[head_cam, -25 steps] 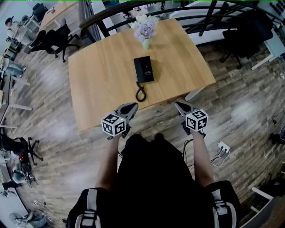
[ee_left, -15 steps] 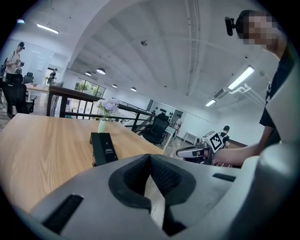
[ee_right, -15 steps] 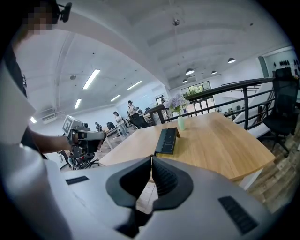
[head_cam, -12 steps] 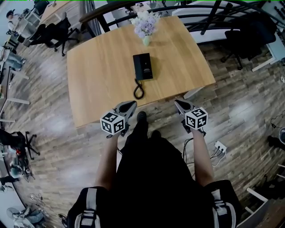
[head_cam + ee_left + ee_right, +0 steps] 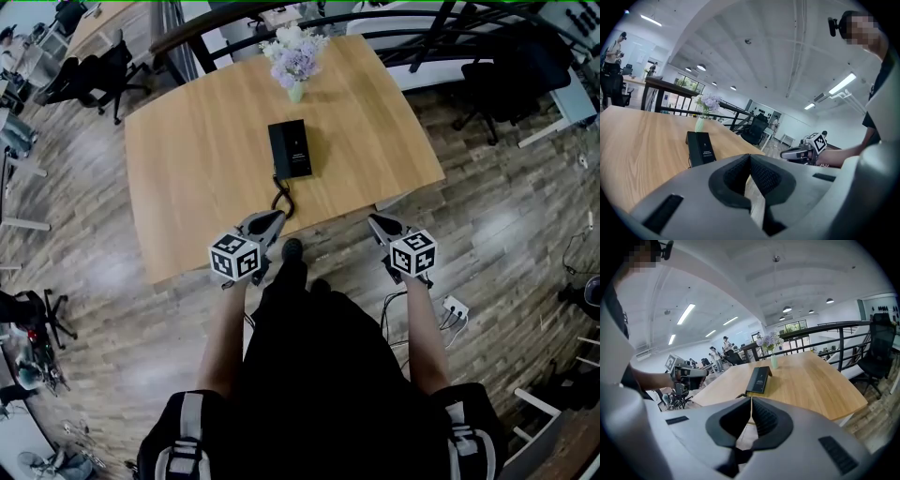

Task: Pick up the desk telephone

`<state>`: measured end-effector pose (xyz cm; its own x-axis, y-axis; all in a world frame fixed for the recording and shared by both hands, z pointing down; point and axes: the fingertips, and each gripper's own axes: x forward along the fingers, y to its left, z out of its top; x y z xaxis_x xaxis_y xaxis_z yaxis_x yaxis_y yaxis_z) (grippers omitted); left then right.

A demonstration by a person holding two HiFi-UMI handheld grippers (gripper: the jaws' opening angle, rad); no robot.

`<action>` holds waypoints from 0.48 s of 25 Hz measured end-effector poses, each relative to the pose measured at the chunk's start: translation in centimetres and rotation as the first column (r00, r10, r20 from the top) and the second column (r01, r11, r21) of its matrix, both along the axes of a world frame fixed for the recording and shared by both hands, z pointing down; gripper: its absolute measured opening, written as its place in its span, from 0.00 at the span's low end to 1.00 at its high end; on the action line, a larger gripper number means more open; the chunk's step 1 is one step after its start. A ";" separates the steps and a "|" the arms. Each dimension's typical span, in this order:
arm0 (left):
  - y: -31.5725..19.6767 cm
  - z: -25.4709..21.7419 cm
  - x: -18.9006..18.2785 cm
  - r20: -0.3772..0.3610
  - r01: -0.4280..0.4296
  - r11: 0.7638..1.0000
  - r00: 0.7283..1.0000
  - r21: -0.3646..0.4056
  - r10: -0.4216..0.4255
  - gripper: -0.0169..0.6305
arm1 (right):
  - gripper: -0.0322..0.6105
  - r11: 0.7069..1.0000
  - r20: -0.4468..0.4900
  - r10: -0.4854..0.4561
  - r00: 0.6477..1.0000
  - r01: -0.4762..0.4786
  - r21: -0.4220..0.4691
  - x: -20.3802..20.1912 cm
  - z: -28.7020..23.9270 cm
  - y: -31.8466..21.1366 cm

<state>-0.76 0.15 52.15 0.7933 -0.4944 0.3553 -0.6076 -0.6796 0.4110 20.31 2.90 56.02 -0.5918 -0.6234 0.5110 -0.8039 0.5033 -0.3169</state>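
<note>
A black desk telephone (image 5: 290,149) lies flat in the middle of a wooden table (image 5: 197,169), its coiled cord (image 5: 280,200) trailing toward the near edge. It also shows as the telephone (image 5: 700,148) in the left gripper view and the telephone (image 5: 759,378) in the right gripper view. My left gripper (image 5: 278,218) hangs at the table's near edge, just short of the cord, shut and empty. My right gripper (image 5: 373,222) is beyond the table's near right edge over the floor, also shut with nothing in it.
A vase of pale flowers (image 5: 295,58) stands behind the telephone at the table's far side. A black railing (image 5: 394,19) runs behind the table. Office chairs (image 5: 511,80) sit at the right and far left. A power strip (image 5: 455,307) lies on the wooden floor.
The table and telephone have drawn nearer to both grippers; the left gripper's tip now reaches the table's near edge by the cord. Both stay shut.
</note>
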 end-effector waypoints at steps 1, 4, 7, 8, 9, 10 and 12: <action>-0.5 0.0 0.0 -0.002 -0.003 1.000 1.000 -0.003 0.003 0.06 | 0.09 1.000 0.003 0.010 1.000 -0.010 -0.001 0.2 -0.1 -0.5; -2.0 0.2 -0.1 -0.008 -0.008 1.000 1.000 -0.010 0.008 0.06 | 0.09 1.000 0.007 0.025 1.000 -0.025 0.000 0.3 -0.3 -2.0; -3.6 0.4 -0.6 -0.004 -0.015 1.000 1.000 -0.024 0.015 0.06 | 0.09 1.000 0.011 0.024 1.000 -0.024 -0.004 -0.4 -0.4 -3.5; -4.0 0.4 -0.8 -0.002 -0.018 0.999 1.000 -0.029 0.018 0.06 | 0.09 1.000 0.012 0.024 1.000 -0.024 -0.008 -0.8 -0.3 -4.0; -4.5 0.5 -1.0 0.001 -0.022 0.999 1.000 -0.034 0.022 0.06 | 0.09 1.000 0.012 0.024 1.000 -0.024 -0.012 -1.1 -0.2 -4.3; -5.1 0.6 -1.1 0.004 -0.026 0.999 1.000 -0.039 0.026 0.06 | 0.09 1.000 0.013 0.024 1.000 -0.024 -0.016 -1.4 0.0 -4.8; -6.3 0.8 -1.4 0.008 -0.036 0.998 0.999 -0.048 0.036 0.06 | 0.09 0.999 0.017 0.026 1.000 -0.026 -0.024 -1.9 0.3 -5.6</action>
<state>-2.14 -6.14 52.93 0.8068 -0.4479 0.3854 -0.5872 -0.6806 0.4382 18.45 -2.73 56.36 -0.5841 -0.6266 0.5160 -0.8111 0.4743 -0.3422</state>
